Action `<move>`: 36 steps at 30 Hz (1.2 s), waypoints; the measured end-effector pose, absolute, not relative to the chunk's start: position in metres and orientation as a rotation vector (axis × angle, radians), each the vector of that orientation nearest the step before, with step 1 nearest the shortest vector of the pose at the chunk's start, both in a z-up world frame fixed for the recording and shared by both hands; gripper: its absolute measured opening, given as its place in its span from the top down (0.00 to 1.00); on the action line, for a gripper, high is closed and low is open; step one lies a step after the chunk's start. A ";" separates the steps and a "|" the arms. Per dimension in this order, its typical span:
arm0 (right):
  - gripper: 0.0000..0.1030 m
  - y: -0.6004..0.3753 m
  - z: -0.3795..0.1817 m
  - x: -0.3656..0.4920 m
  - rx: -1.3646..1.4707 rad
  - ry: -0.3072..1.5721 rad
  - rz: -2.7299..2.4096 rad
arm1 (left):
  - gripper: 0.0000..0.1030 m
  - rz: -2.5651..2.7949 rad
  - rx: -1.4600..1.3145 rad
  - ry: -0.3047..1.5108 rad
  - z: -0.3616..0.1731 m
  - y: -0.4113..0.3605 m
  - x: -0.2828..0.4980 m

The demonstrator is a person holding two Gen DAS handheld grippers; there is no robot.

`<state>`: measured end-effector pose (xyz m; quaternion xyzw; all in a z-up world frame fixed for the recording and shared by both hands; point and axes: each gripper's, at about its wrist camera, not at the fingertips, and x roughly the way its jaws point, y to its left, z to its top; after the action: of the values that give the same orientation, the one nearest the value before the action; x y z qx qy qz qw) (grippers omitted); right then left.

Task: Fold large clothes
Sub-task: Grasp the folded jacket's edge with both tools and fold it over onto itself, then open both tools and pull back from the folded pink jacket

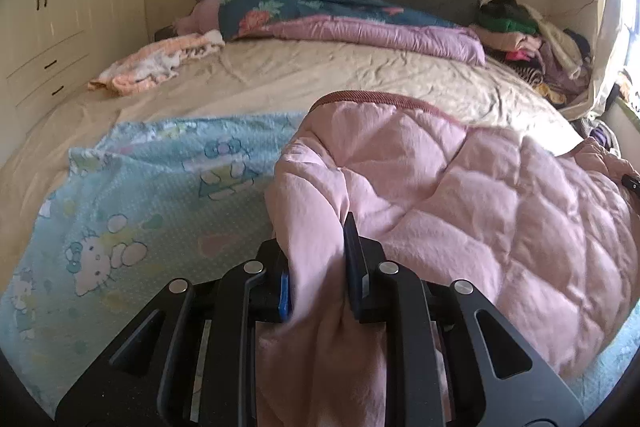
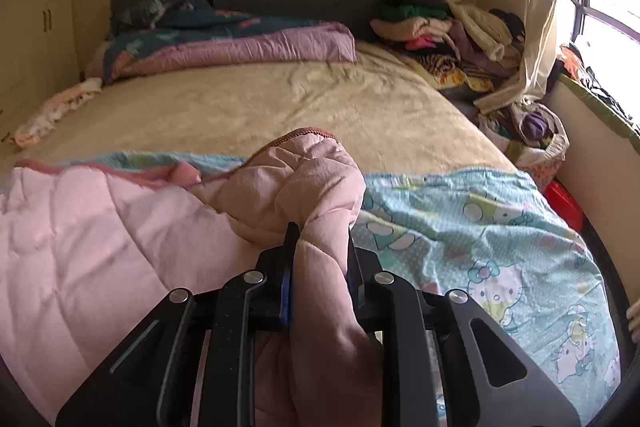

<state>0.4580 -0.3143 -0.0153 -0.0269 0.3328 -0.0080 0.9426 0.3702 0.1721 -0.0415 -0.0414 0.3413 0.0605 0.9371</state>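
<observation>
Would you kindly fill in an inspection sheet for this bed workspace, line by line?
Surface: bed with a wrinkled beige sheet; a light blue cartoon-print sheet is spread at the near end.
Job's things: pink quilted garment lying bunched on the cartoon-print sheet.
Clutter: folded floral duvet at the headboard, peach blanket near the wardrobe side, clothes pile by the window corner.
Grippers: left claw shut on a fold of the pink garment; right claw shut on another fold.
Cables: nothing seen.
Surroundings: cream wardrobe, curtain and bright window, bag of items on the floor.
</observation>
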 end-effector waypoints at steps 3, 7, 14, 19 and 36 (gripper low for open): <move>0.82 -0.312 -0.032 0.469 -0.067 0.721 -0.027 | 0.87 0.129 -0.069 0.715 -0.049 0.171 0.377; 0.82 -0.313 -0.052 0.480 -0.067 0.765 -0.031 | 0.86 0.134 -0.059 0.724 -0.054 0.169 0.383; 0.79 -0.311 -0.070 0.486 -0.070 0.809 -0.032 | 0.85 0.141 -0.059 0.733 -0.062 0.168 0.385; 0.73 -0.315 -0.075 0.486 -0.047 0.826 -0.025 | 0.84 0.146 -0.061 0.736 -0.062 0.166 0.385; 0.05 -0.337 -0.023 0.411 0.127 0.764 0.071 | 0.41 0.132 -0.098 0.732 -0.028 0.162 0.354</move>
<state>0.4114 -0.3366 -0.0234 0.0618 0.3725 0.0348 0.9253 0.3540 0.1619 -0.0282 -0.0476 0.3573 0.0644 0.9306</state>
